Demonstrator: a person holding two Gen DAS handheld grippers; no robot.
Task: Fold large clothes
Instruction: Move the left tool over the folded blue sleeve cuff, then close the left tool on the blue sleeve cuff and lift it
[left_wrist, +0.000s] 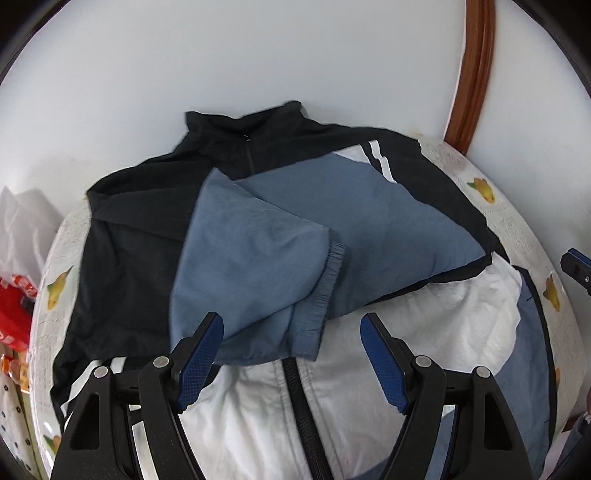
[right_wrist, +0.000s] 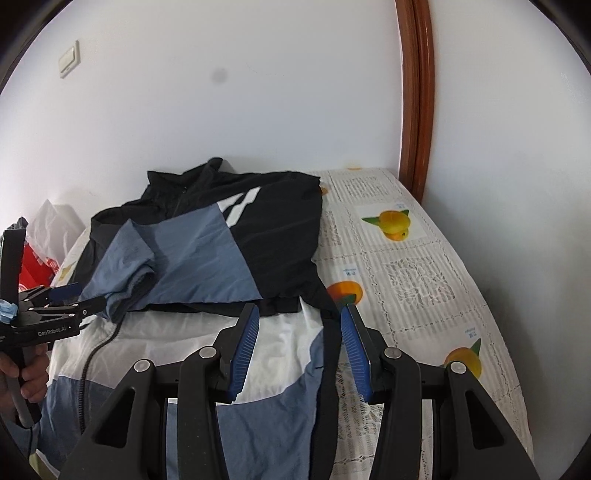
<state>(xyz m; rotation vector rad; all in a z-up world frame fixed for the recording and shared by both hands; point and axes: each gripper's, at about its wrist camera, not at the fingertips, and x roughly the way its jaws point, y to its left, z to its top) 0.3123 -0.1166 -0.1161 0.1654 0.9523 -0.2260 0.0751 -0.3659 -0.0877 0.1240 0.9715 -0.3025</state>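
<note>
Left wrist view: the jacket (left_wrist: 332, 221) is seen spread over the table (left_wrist: 517, 206), both sleeves crossed at centre frame. The left gripper (left_wrist: 291, 354) and right gripper (right_wrist: 299, 347) are held spread, empty. Sleeve folding seems done; next, the hem (right_wrist: 258, 417) at lower frame likely must be pinched.

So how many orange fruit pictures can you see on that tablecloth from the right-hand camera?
4. One at the far edge by the wall, one large one mid-cloth, one beside the jacket's hem, one nearest the right tongs. The jacket may hide more.
</note>
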